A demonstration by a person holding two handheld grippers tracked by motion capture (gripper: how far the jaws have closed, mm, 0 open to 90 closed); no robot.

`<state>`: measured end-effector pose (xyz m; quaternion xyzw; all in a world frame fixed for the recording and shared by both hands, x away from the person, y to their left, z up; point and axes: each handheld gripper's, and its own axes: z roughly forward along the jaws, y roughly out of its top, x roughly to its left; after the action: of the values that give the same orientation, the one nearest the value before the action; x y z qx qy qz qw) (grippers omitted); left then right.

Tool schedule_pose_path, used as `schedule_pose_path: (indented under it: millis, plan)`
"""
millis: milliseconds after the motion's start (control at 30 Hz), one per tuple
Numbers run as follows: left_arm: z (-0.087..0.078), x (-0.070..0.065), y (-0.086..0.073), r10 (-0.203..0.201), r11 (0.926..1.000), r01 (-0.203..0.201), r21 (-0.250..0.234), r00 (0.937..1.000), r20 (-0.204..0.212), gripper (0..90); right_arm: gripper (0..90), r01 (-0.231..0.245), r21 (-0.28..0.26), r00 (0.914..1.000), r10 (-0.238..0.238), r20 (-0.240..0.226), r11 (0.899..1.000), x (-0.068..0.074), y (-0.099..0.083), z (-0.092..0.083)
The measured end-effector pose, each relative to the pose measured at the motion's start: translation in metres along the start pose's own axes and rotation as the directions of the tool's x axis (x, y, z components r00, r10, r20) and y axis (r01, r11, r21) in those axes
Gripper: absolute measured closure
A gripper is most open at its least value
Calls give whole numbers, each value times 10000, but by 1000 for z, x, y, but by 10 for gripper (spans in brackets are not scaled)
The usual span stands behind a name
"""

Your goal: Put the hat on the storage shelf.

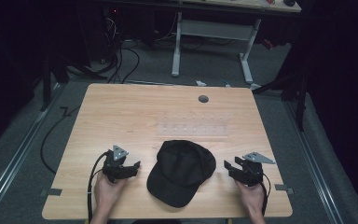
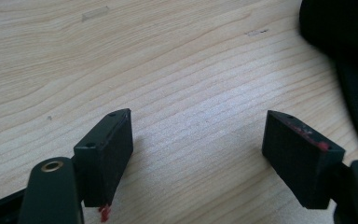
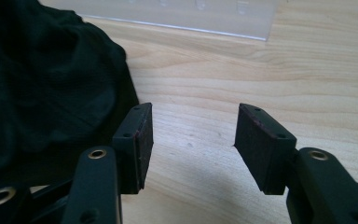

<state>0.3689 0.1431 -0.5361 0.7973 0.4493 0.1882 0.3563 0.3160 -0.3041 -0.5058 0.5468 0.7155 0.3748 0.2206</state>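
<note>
Currently both of my tools flank the black cap [image 1: 182, 171], which lies on the near half of the wooden table [image 1: 121, 112], between them and apart from each.

State of the jaws:
- My left gripper [image 1: 131, 168] stands wide, with bare wood between its pads [image 2: 107, 149]. The cap shows at the right edge of the left gripper view [image 2: 349, 42].
- My right gripper [image 1: 229, 167] is also parted, somewhat narrower, with nothing between its jaws. In the right gripper view the crown [image 3: 42, 84] sits just left of the left pad without being pinched.

Orientation of the cap: crown side up, dome toward the far right, brim [image 1: 168, 186] toward the near left. Its long axis therefore runs diagonally from near left to far right. A clear plastic rack [image 1: 193, 126] lies just beyond it, toward the far side.

Step in hand, as I judge it: approach before the first grasp; no fabric is held yet.

Next move, as I judge it: bring the right tool left onto the crown's edge and the left tool right toward the brim, then close. The soft cloth will likely fold under the pads, so a shallow bite at the rim risks slipping.
</note>
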Motion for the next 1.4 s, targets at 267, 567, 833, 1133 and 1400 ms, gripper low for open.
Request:
schedule_pose_path:
  millis: [267,567,833,1133,1400]
  plan:
    - [0,0,0,-1,10000,1,-3,10000,-2,248,484,318,-352,9985,-333,-430,9989,11,4,-16]
    - [0,0,0,1,10000,-1,-2,10000,-2,248,471,459,-628,9923,-527,-1117,9970,31,8,-25]
    - [0,0,0,0,10000,0,-3,10000,-4,248,429,815,-848,9828,-942,-1586,9931,47,19,-27]
    - [0,0,0,0,10000,0,-2,10000,-3,248,414,1339,-801,9727,-1464,-1800,9878,67,29,-16]
    - [0,0,0,0,10000,0,-1,10000,-4,248,414,1542,-530,9708,-1613,-1774,9866,75,34,-6]
